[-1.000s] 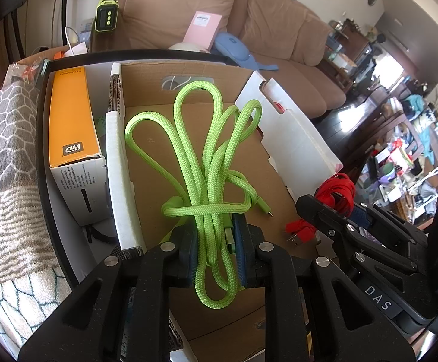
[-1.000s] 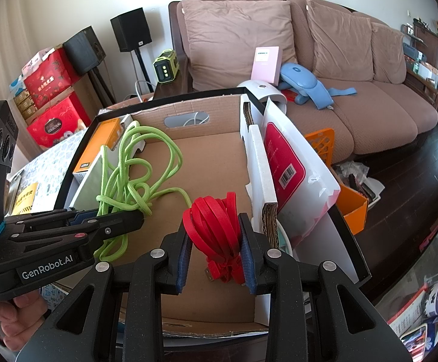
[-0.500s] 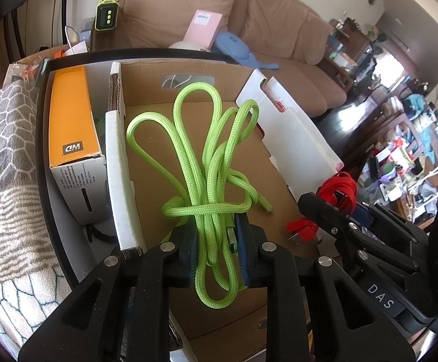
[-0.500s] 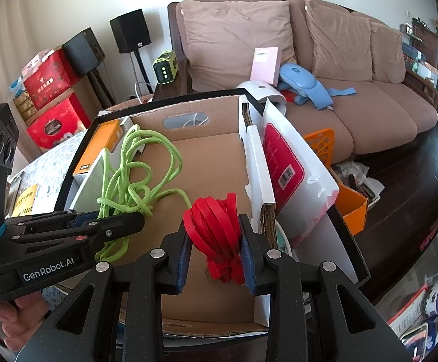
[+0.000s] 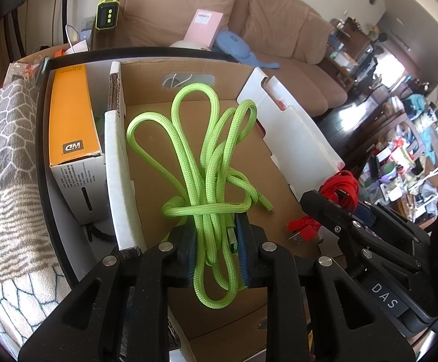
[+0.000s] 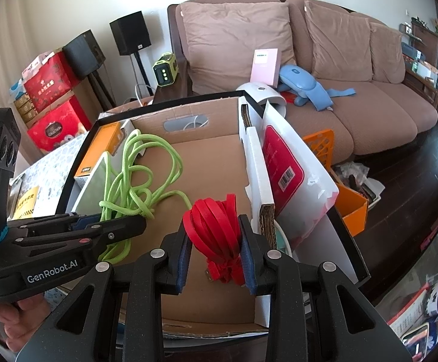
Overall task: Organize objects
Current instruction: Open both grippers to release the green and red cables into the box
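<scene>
Cables are what you hold over an open cardboard box: a lime-green braided cable in your left gripper and a flat red cable in your right gripper. The green cable is a loose bundle of long loops tied round with one of its own strands; the left jaws are drawn in narrow and pinch it just below that wrap, with one loop hanging toward you and the rest fanning out toward the far wall of the box. The red cable is a tight coil clamped between the blue pads of the right jaws, which are also narrow, and its plug end dangles below the coil. Both bundles hang above the brown floor of the middle compartment, green on the left, red on the right, near each other but apart. A white cardboard divider stands on the left of that compartment, and beyond it, in the left compartment, lies an orange and white box. On the right a second divider holds back a white package with a red label and barcode. Your hand shows at the near left, gripping the left tool. Behind the box are a brown sofa carrying a pink box and a blue object, with black speakers and red gift boxes on the far left.
</scene>
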